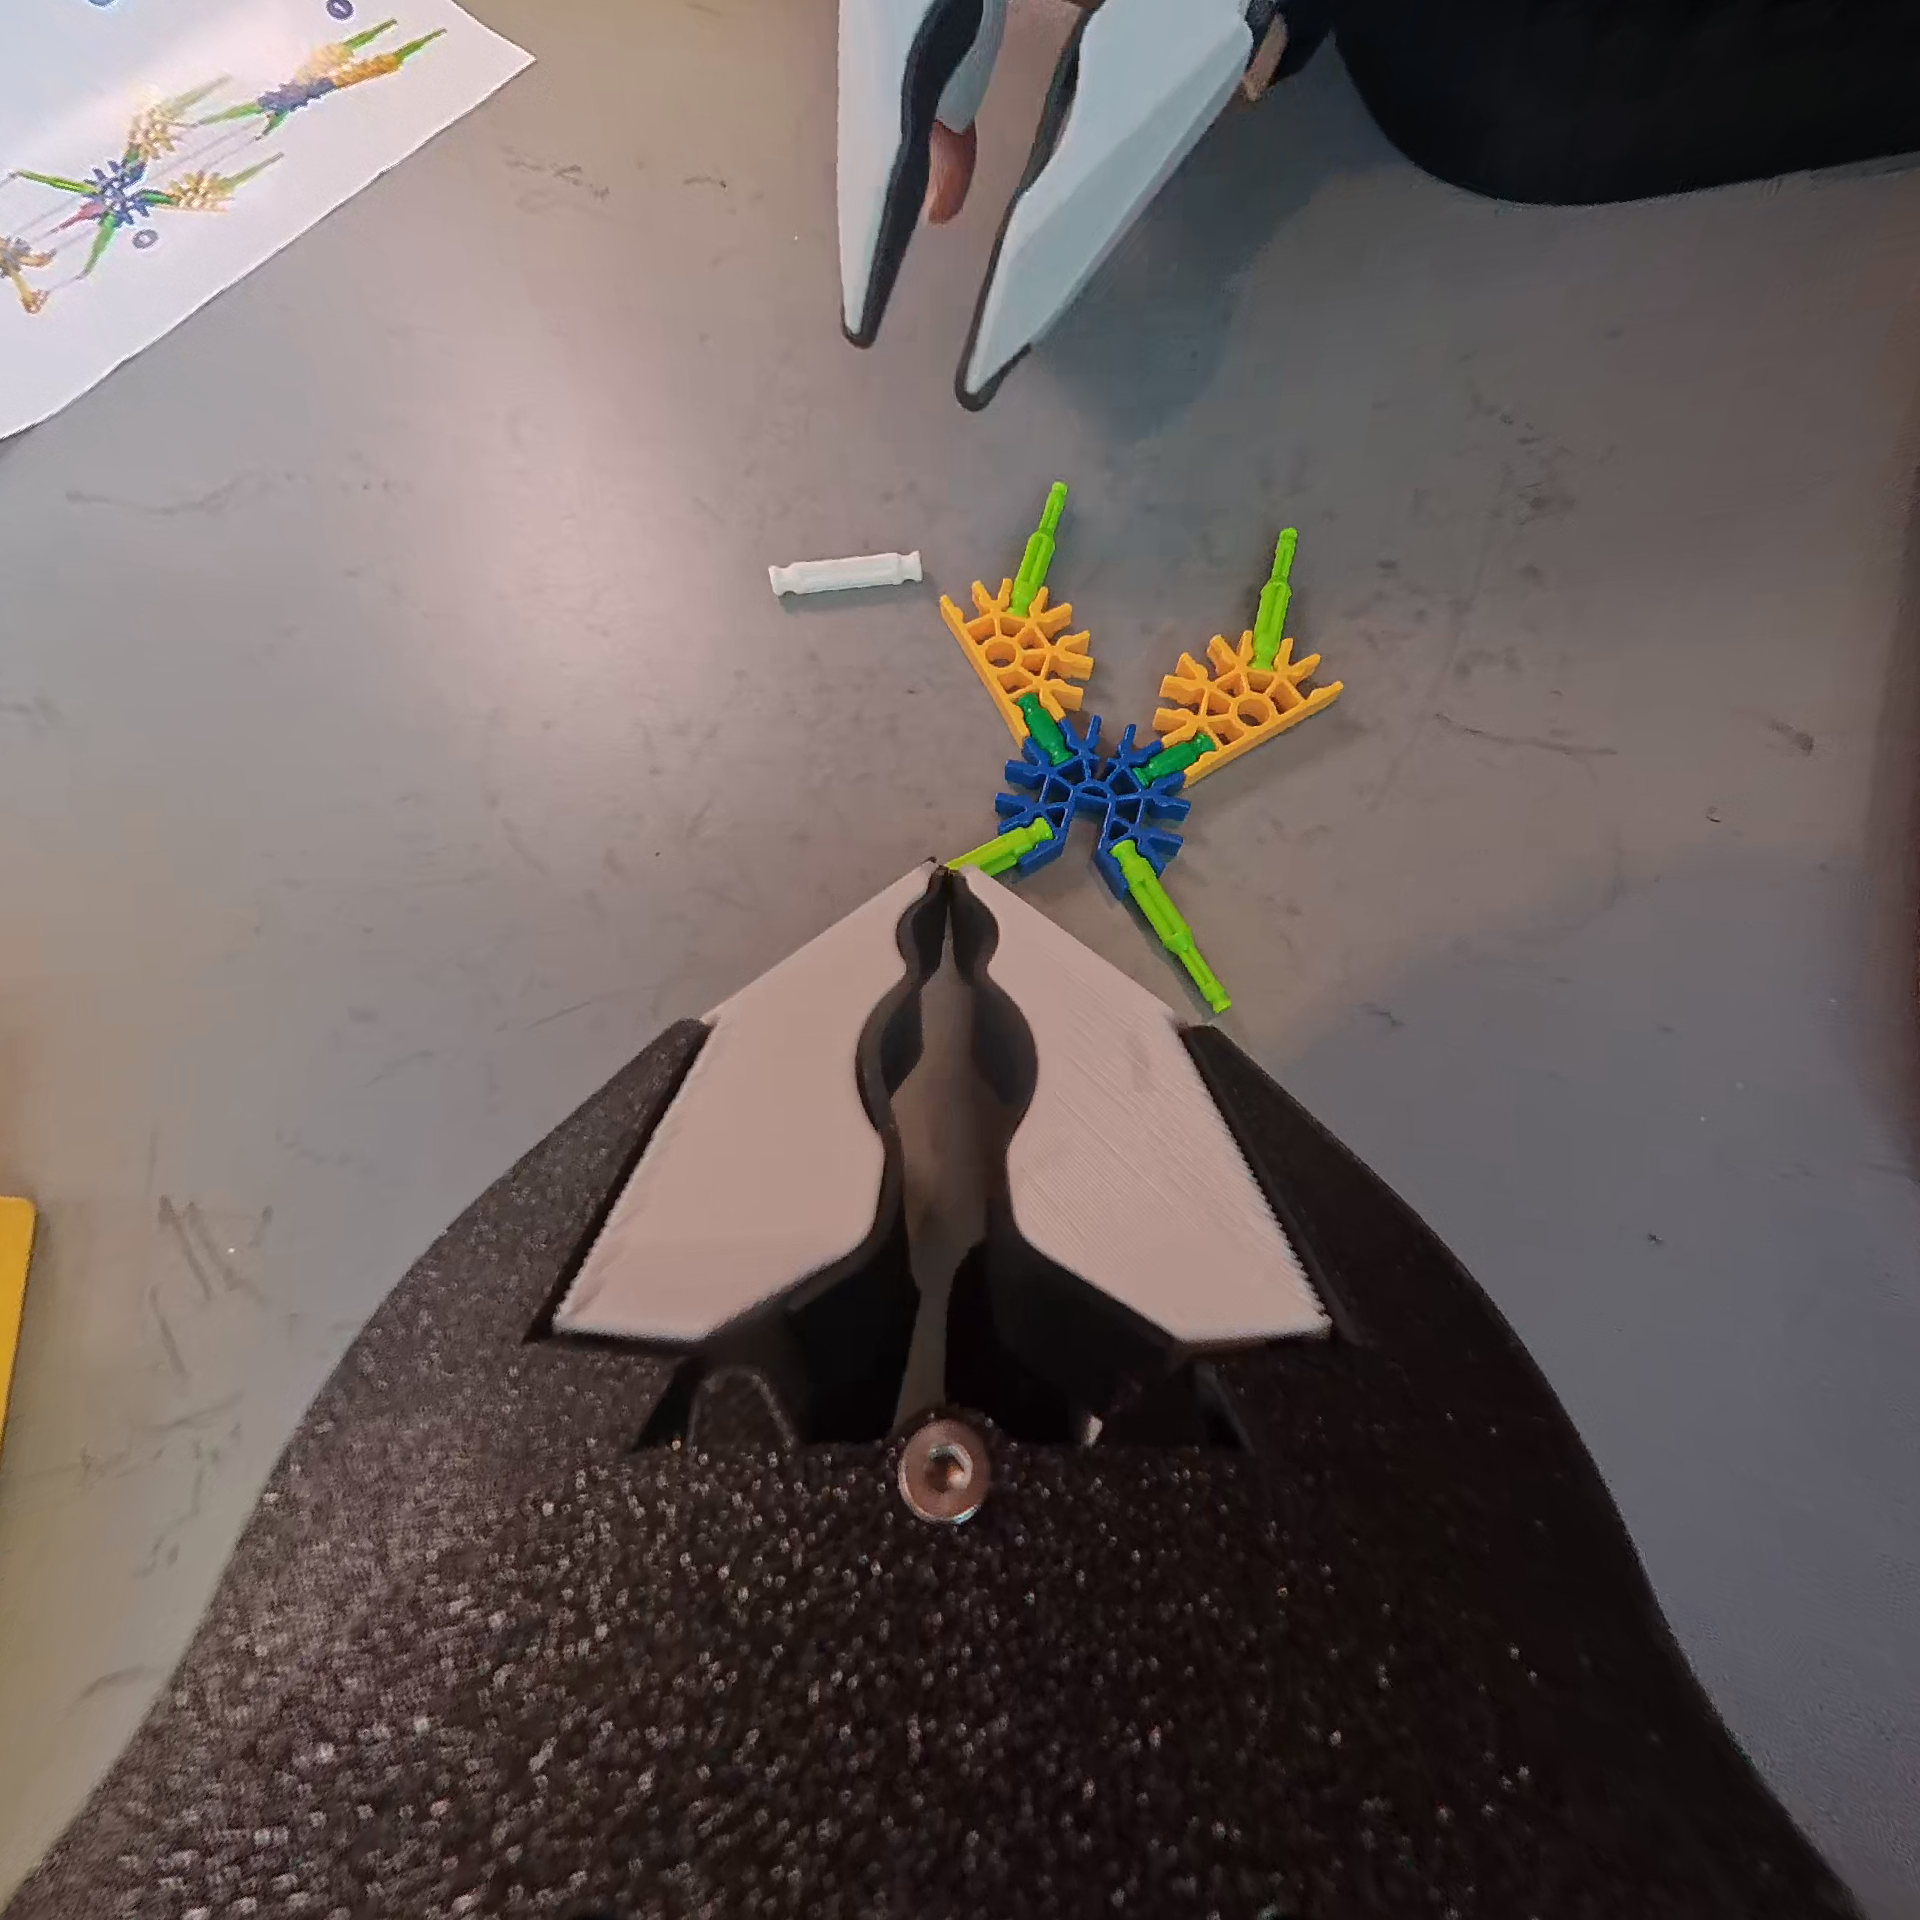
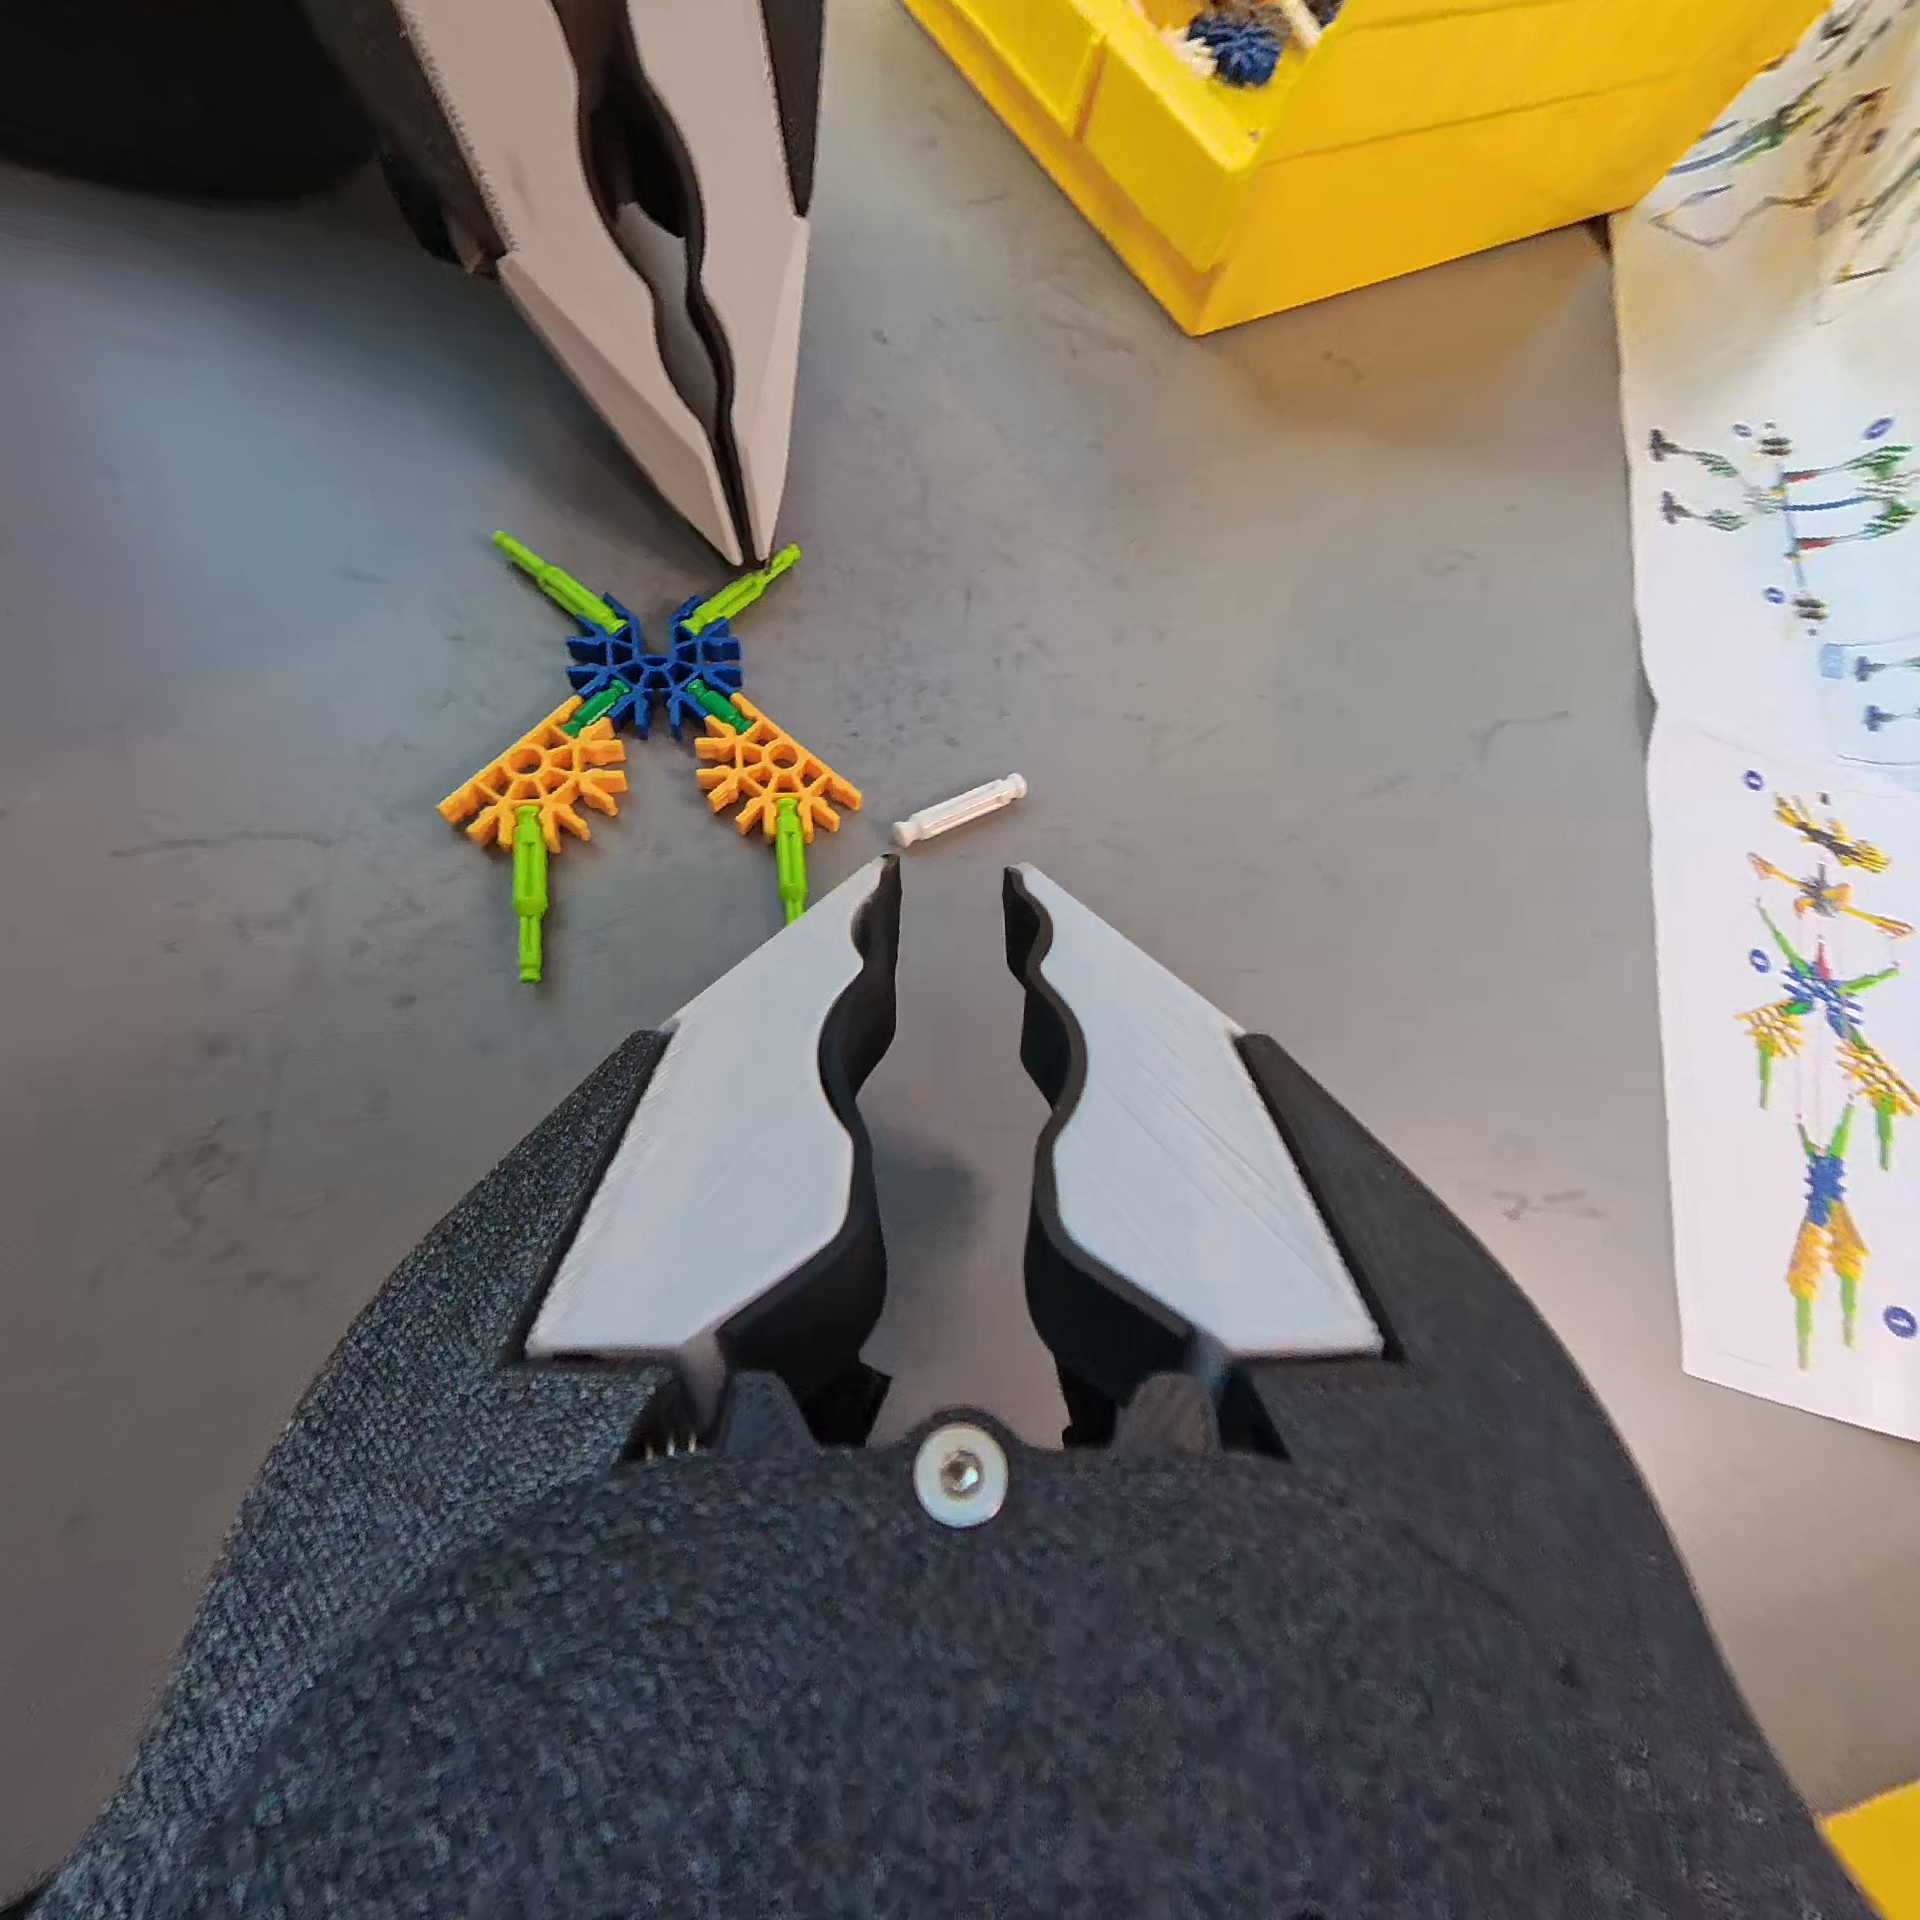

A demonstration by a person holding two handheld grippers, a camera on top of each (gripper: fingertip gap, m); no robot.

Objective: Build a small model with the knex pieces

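Observation:
A flat toy assembly lies on the grey table [image 1: 416, 727]. It has a blue connector [image 1: 1091, 795] at the centre, two orange connectors [image 1: 1023, 655] and several green rods. It also shows in the right wrist view [image 2: 655, 665]. My left gripper [image 1: 943, 871] is shut, and its tips sit over the outer end of a light green rod [image 1: 1003, 844] that sticks out of the blue connector. The right wrist view shows the same [image 2: 756, 556]. My right gripper [image 2: 951, 868] is open and holds nothing. A loose white rod [image 2: 958, 802] lies on the table just ahead of its tips, and also shows in the left wrist view [image 1: 847, 574].
A yellow bin [image 2: 1299, 208] with loose parts stands at the far right of the right wrist view. A printed instruction sheet [image 2: 1787, 831] lies along the table's right side, and it also shows in the left wrist view [image 1: 208, 156]. A dark object [image 1: 1662, 104] sits behind my right gripper [image 1: 914, 364].

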